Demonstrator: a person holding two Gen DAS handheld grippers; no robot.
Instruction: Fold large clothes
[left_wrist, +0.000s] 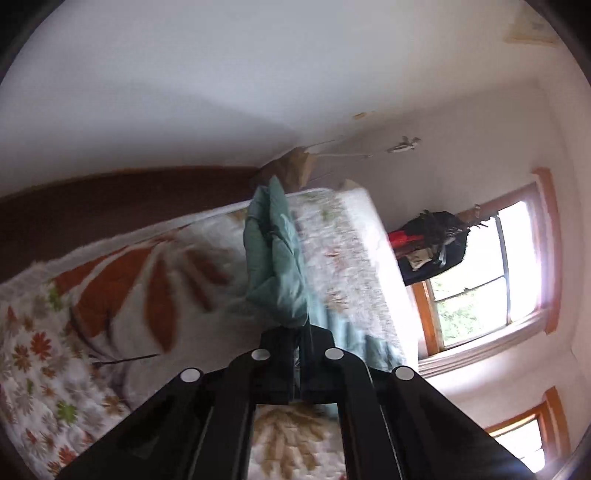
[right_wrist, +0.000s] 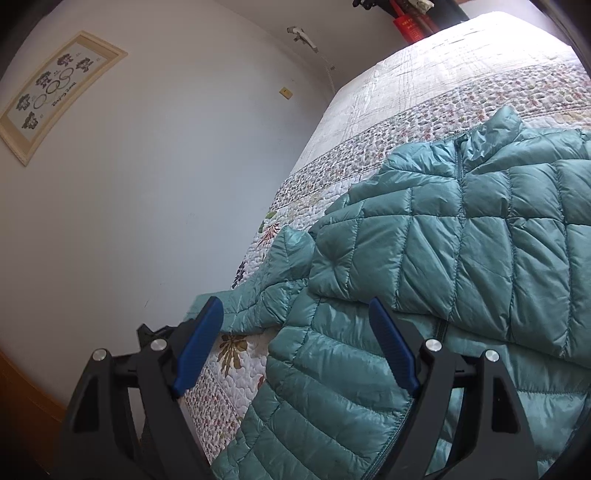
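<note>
left tongs (left_wrist: 295, 332): pinched tight on a bunch of the puffy green jacket (right_wrist: 461, 236), lifted | right tongs (right_wrist: 295, 347): wide open, holding nothing, right over the jacket's near part | jacket: stretches away across the bed (right_wrist: 424, 74)

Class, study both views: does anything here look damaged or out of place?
Yes. The wall above the bed shows peeling, flaking patches. The teal puffer jacket lies half folded, one sleeve trailing near the bed's edge.
</note>
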